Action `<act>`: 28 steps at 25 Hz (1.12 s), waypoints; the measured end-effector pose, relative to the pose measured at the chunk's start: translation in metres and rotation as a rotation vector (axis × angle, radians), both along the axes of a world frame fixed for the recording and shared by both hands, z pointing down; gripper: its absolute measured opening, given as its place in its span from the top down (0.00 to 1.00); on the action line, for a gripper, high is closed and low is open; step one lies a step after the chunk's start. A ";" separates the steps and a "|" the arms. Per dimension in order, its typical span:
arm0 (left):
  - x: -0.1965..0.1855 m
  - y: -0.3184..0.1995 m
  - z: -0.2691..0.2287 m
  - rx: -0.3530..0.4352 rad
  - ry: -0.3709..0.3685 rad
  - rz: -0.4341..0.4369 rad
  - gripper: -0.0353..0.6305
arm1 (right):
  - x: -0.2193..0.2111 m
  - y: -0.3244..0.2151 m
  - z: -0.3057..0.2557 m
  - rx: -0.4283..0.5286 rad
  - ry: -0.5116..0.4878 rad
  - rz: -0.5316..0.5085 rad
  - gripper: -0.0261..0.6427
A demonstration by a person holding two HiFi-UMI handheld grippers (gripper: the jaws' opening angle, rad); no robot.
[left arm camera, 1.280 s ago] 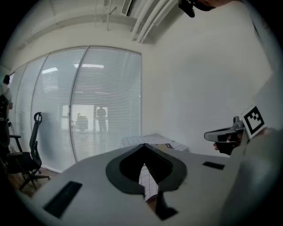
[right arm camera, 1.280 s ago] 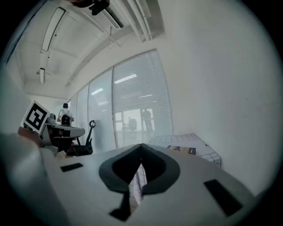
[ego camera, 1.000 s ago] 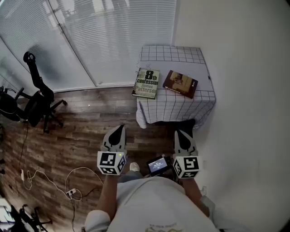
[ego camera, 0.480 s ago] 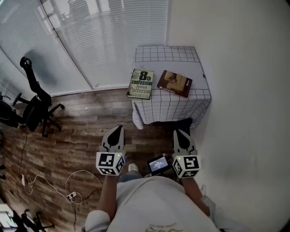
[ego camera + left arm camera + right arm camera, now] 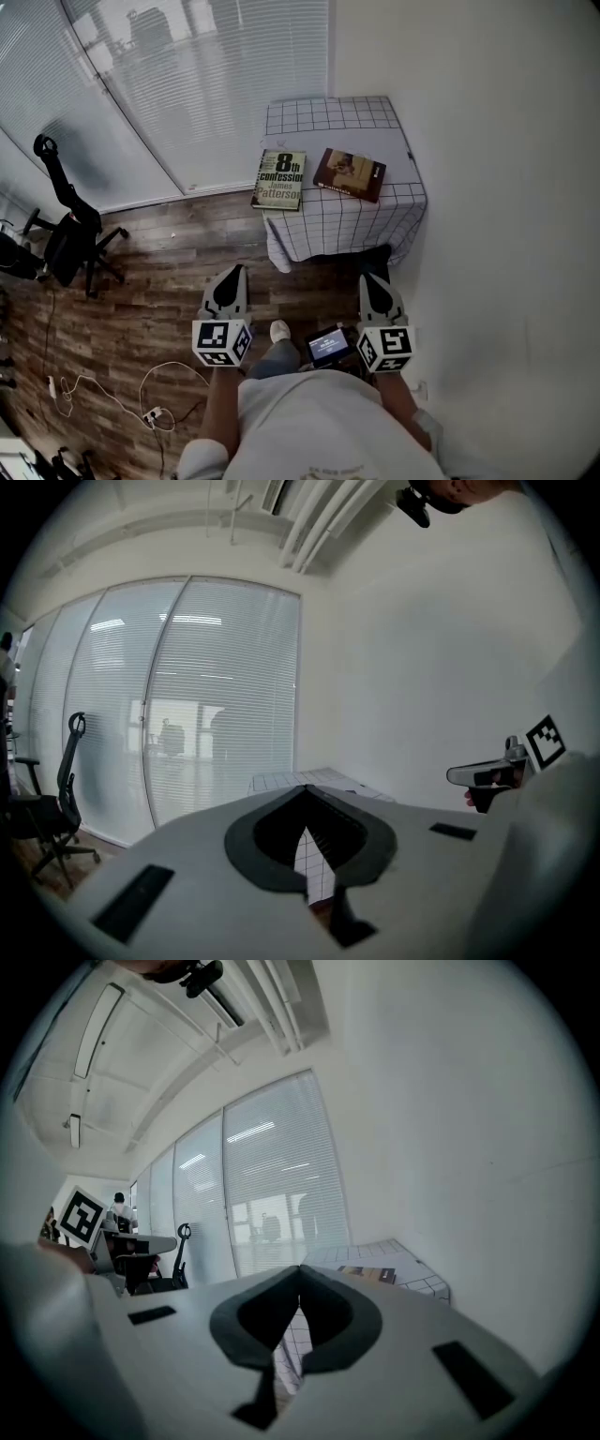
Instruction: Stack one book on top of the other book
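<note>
Lying on checked table (image 5: 375, 117): green book (image 5: 278, 179) beside brown book (image 5: 349, 174); left gripper (image 5: 234, 274), right gripper (image 5: 372, 281) jaws pressed together.

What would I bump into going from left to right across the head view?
black office chair → left hand-held gripper → 8th Confession book → brown book → white wall

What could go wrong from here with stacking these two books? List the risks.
1. The green book lies at the table's left front edge, apparently overhanging; a nudge could tip it to the floor.
2. The left gripper and right gripper are shut and empty, short of the table; arriving shut, they would shove a book, not grasp it.
3. The checked cloth hangs loose; dragging the brown book might bunch it.
</note>
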State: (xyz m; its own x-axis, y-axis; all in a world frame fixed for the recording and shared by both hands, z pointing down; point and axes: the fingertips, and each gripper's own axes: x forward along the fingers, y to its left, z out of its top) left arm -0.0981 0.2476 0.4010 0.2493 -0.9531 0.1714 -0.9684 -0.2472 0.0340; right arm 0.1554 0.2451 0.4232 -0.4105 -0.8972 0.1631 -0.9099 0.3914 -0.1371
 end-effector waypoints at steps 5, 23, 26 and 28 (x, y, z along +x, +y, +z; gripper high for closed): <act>0.003 -0.008 0.004 -0.001 0.003 0.006 0.94 | 0.001 -0.003 0.008 -0.017 0.000 0.007 0.95; -0.007 -0.116 0.022 -0.020 0.006 0.033 0.94 | -0.020 -0.095 0.029 -0.088 0.039 0.007 0.95; -0.010 -0.142 0.023 -0.026 0.002 0.051 0.94 | -0.029 -0.118 0.032 -0.101 0.047 0.004 0.95; -0.014 -0.158 0.027 -0.037 0.008 0.056 0.94 | -0.036 -0.133 0.034 -0.111 0.055 0.000 0.95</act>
